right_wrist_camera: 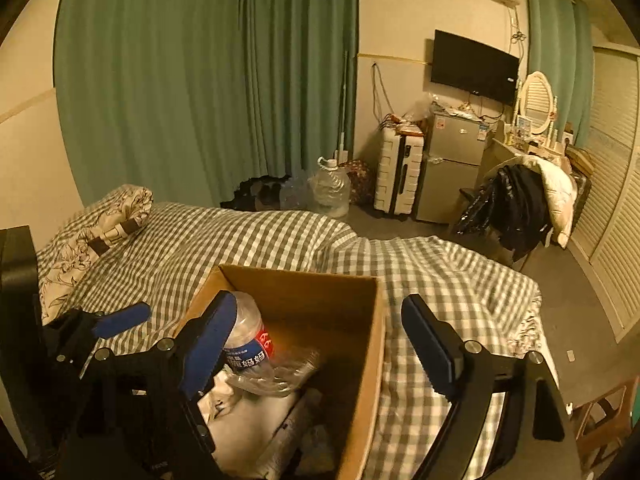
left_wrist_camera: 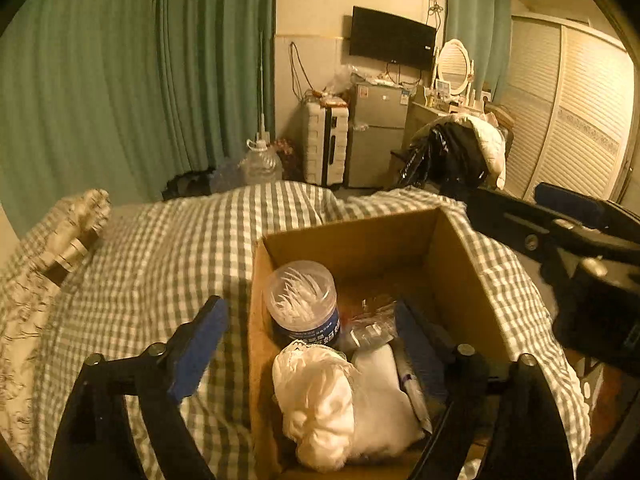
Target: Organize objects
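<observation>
Hovering wide and empty over the cardboard box (left_wrist_camera: 460, 248) on the bed (left_wrist_camera: 168, 248), both hand-held grippers, left (left_wrist_camera: 312, 348) and right (right_wrist_camera: 320, 344), look between items; cotton-swab jar (left_wrist_camera: 302, 300) and crushed bottle (right_wrist_camera: 256, 360) lie inside. Next probably calls for finding another stray object.

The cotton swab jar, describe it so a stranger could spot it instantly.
On the checked bed sits an open cardboard box. The cotton swab jar stands upright in its near-left part, the only clear cylinder with white sticks inside and a dark blue label band.

Green-and-white check was noted on the bedspread (right_wrist_camera: 256, 240) — curtains (right_wrist_camera: 200, 80) green, cardboard box (left_wrist_camera: 352, 240) brown, gripper pads (right_wrist_camera: 208, 344) blue.
</observation>
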`<control>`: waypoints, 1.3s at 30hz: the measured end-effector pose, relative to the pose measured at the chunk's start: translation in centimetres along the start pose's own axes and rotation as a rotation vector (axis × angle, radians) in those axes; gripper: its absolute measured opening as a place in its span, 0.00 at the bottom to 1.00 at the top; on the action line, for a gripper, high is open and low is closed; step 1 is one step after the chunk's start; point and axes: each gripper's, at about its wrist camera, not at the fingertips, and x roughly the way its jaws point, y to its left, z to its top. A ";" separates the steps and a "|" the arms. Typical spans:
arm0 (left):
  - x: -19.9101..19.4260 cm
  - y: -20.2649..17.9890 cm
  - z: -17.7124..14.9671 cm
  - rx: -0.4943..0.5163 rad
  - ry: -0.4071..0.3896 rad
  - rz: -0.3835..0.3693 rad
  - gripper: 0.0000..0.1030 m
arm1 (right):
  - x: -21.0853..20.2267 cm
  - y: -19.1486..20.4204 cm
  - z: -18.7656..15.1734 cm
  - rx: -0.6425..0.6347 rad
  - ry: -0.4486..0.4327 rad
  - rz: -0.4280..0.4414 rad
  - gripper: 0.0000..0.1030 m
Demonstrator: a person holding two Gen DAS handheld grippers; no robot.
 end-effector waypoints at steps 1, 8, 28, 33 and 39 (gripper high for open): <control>-1.1 -0.1 0.2 0.001 -0.014 0.004 0.92 | -0.7 -0.1 0.1 0.002 -0.006 -0.004 0.82; -9.7 0.0 1.2 -0.001 -0.130 0.017 1.00 | -9.5 -0.5 1.5 0.004 -0.086 -0.046 0.85; -24.8 4.4 -4.6 -0.082 -0.309 0.143 1.00 | -29.9 1.7 -3.7 -0.009 -0.279 -0.181 1.00; -21.6 5.4 -7.8 -0.141 -0.268 0.174 1.00 | -27.2 2.6 -7.4 -0.030 -0.227 -0.203 1.00; -16.2 4.6 -12.3 -0.166 -0.207 0.218 1.00 | -20.4 2.8 -12.6 -0.020 -0.136 -0.222 1.00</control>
